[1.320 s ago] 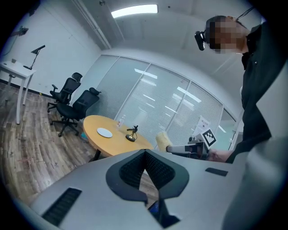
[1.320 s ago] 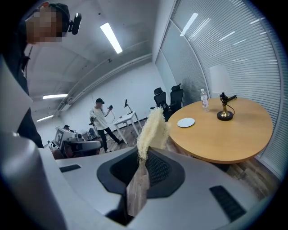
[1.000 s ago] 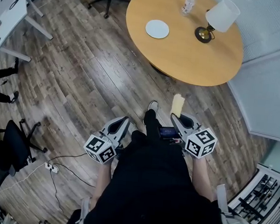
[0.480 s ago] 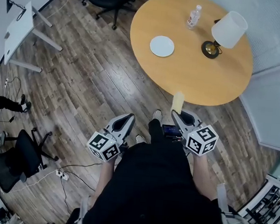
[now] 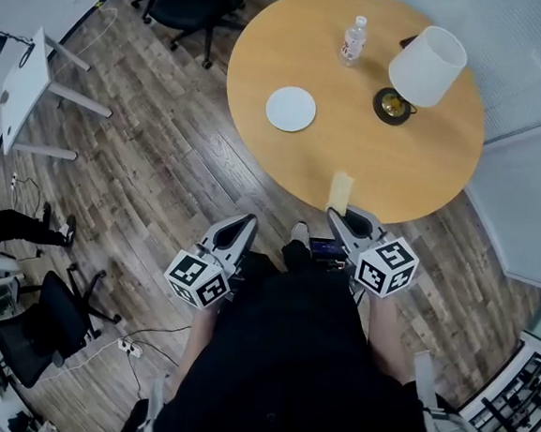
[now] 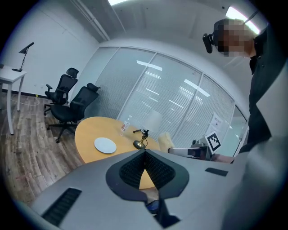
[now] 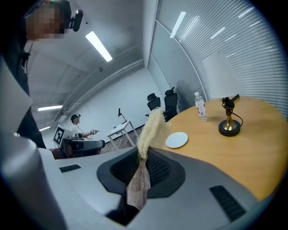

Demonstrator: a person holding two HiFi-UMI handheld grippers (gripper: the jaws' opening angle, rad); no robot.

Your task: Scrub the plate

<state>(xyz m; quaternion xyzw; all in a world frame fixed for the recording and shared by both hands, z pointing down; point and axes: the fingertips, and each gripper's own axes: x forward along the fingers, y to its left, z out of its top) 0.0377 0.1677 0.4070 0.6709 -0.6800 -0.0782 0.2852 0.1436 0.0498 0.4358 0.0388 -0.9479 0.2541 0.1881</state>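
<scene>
On the bench (image 5: 416, 167), head view: a white plate (image 5: 290, 108) lies flat toward the left side, well apart from a water bottle (image 5: 353, 41) and a lamp (image 5: 420, 68) with a white shade.
At the bench's near edge, head view: the right claw (image 5: 336, 214) holds a pale yellow sponge (image 5: 340, 192) upright. The sponge's top reaches the bench rim and is well apart from the plate.
Over the wooden floor (image 5: 161, 173), head view: the left claw (image 5: 247, 220) hangs beside the person's black-clad legs, off the bench.
Left gripper view: the jaws are pressed together with nothing between them. The plate shows beyond them on the bench.
Right gripper view: the jaws are clamped on the sponge's lower end, and its yellow part stands up past the tips. The plate lies flat on the bench beyond, untouched.
</scene>
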